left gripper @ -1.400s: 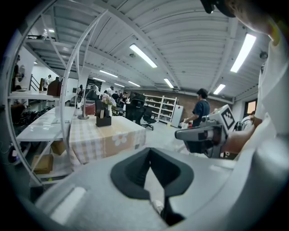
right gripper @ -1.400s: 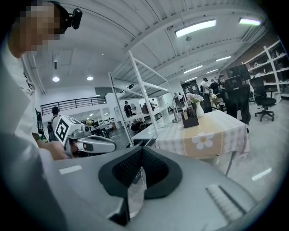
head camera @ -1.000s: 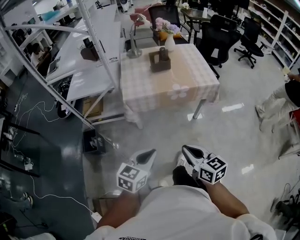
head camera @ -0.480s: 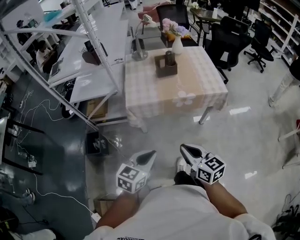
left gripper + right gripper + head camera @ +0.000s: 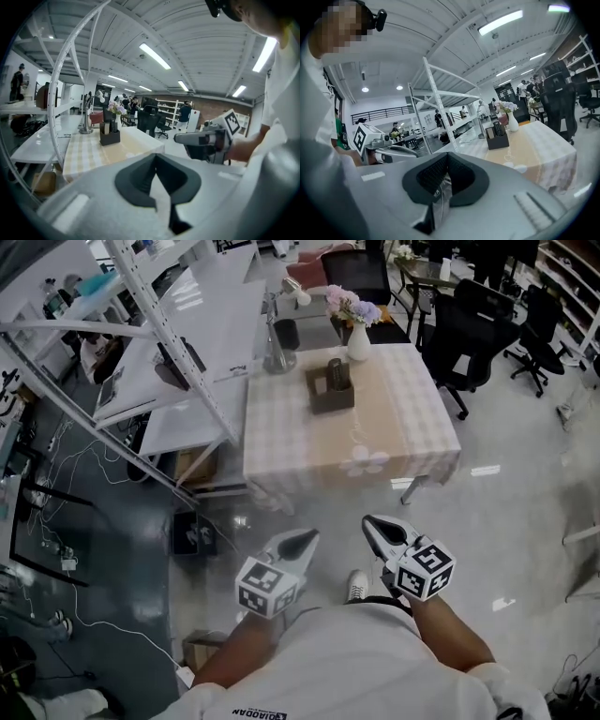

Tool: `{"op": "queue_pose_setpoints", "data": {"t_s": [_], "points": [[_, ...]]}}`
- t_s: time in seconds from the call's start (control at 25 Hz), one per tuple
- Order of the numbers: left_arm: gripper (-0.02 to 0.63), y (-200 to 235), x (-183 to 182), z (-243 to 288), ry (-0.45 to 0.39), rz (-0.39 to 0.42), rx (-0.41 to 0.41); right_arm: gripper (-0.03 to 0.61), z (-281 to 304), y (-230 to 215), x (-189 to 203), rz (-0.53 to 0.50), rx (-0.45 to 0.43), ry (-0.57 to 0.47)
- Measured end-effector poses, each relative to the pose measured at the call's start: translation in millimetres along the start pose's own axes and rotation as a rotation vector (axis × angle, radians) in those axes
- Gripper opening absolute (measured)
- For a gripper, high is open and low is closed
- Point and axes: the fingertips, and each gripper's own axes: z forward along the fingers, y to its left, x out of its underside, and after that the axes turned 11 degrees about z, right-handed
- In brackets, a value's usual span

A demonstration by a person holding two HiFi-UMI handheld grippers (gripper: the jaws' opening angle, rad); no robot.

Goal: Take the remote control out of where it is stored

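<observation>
A table with a checked cloth [image 5: 309, 442] stands ahead of me. On its far half sits a dark holder box [image 5: 330, 396] with the remote control [image 5: 337, 373] standing upright in it. The holder [image 5: 498, 140] and the remote [image 5: 498, 127] also show in the right gripper view, and the holder [image 5: 109, 137] in the left gripper view. My left gripper [image 5: 305, 538] and right gripper [image 5: 372, 521] hang side by side over the floor, well short of the table. Both point toward it. Each has its jaws together and holds nothing.
A white vase of flowers [image 5: 357, 337] and a desk lamp [image 5: 276, 354] stand at the table's far edge. A white metal shelving frame [image 5: 192, 371] rises at the left, with a dark box [image 5: 192, 532] on the floor near it. Black office chairs [image 5: 469, 329] crowd the right.
The table has drawn nearer in the head view as I move toward it, both grippers carried along. The person at the right edge has dropped out of view. Both jaws stay together.
</observation>
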Motion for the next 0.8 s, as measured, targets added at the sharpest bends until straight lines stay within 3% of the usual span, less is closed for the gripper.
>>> {"op": "queue_pose_setpoints", "data": {"t_s": [0.32,0.8], "points": [[0.0,16,-27,68,0.005,-0.038,-0.043,0.006,7,-64,-31,-0.005,-0.044,0.02],[0.0,40,-36,96,0.071,-0.027,-0.1,0.006,17,-103,-49,0.026,-0.085,0.034]]}}
